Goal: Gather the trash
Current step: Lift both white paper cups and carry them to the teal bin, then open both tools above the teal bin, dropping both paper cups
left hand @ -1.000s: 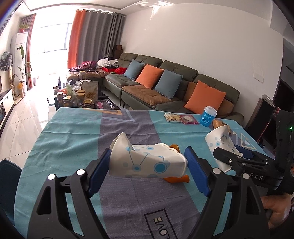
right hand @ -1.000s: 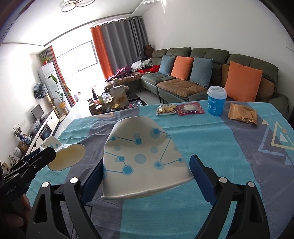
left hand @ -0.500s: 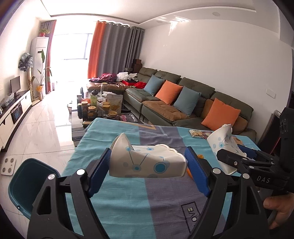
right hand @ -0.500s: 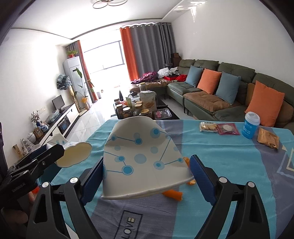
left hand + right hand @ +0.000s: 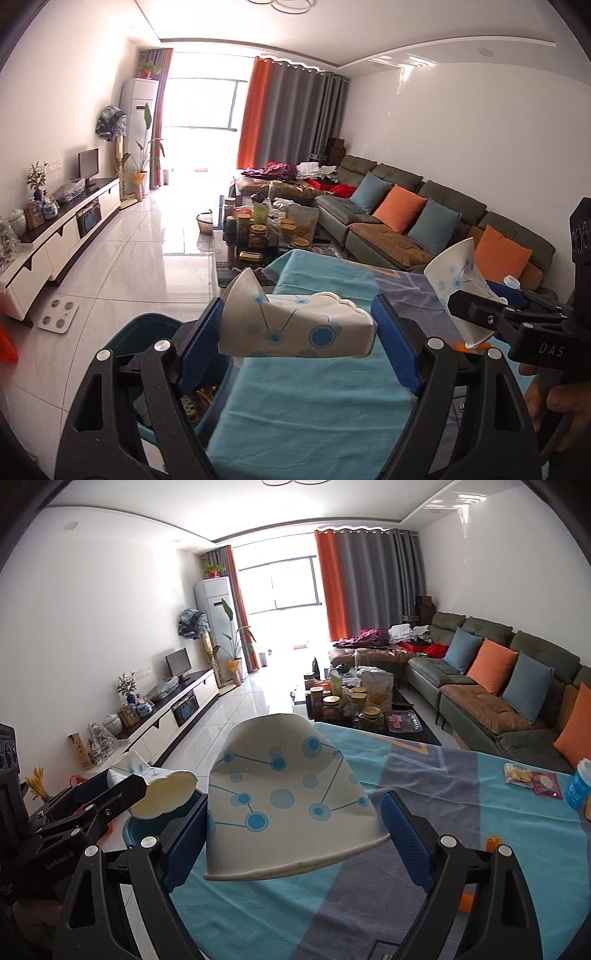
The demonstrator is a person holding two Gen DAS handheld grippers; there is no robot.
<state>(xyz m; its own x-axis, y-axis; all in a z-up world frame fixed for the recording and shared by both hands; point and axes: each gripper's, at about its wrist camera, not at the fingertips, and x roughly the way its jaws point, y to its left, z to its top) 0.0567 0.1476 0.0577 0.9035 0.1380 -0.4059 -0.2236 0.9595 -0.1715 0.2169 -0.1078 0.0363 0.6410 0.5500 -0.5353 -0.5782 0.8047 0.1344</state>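
Left wrist, claw (image 5: 299, 325) gripping crushed cup (image 5: 295, 325)

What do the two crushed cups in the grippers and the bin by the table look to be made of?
Left cup and right cup: likely thin coated paper, white with printed blue dots; the walls fold flat in sharp creases. Bin: probably moulded plastic, dark teal with a smooth rounded rim.
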